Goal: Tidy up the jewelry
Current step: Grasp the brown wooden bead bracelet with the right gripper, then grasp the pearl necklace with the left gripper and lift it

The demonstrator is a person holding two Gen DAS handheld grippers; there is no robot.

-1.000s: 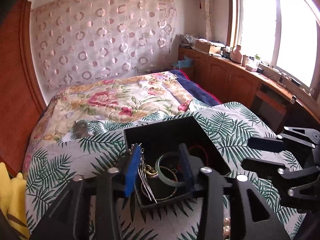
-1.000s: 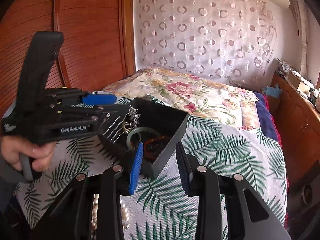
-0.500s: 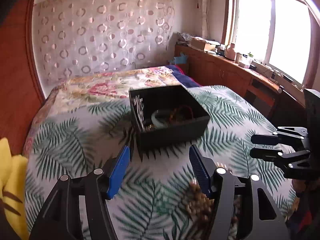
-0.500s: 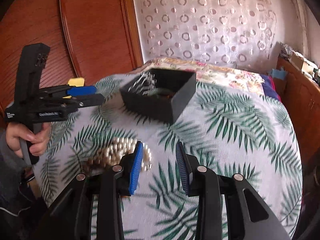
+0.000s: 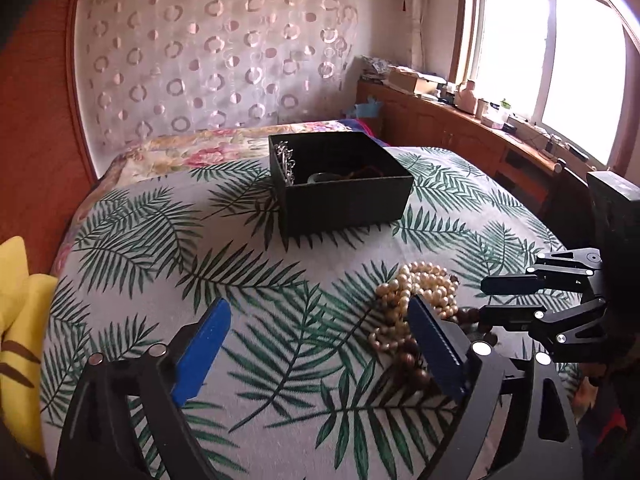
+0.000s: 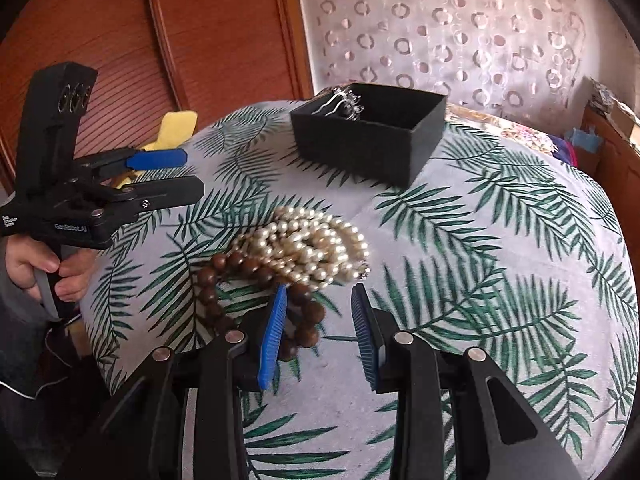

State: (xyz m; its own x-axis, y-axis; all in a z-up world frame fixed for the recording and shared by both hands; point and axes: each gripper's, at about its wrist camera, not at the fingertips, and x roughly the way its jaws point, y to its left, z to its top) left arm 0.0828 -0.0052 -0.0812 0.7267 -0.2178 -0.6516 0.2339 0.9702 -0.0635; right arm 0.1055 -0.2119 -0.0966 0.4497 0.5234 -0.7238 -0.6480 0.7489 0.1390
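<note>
Left wrist view: the left gripper (image 5: 316,344) has just been opening; its fingers stand wide apart over the leaf-print bed cover (image 5: 248,280) with nothing between them. The pearl necklace (image 5: 420,292) lies just beside the right finger. The black box (image 5: 344,200), with jewelry inside, sits farther back.

Right wrist view: the right gripper (image 6: 320,320) has its fingers partly open, pressing on nothing; brown wooden beads (image 6: 304,320) lie between them, touching the pearl necklace (image 6: 308,244).
</note>
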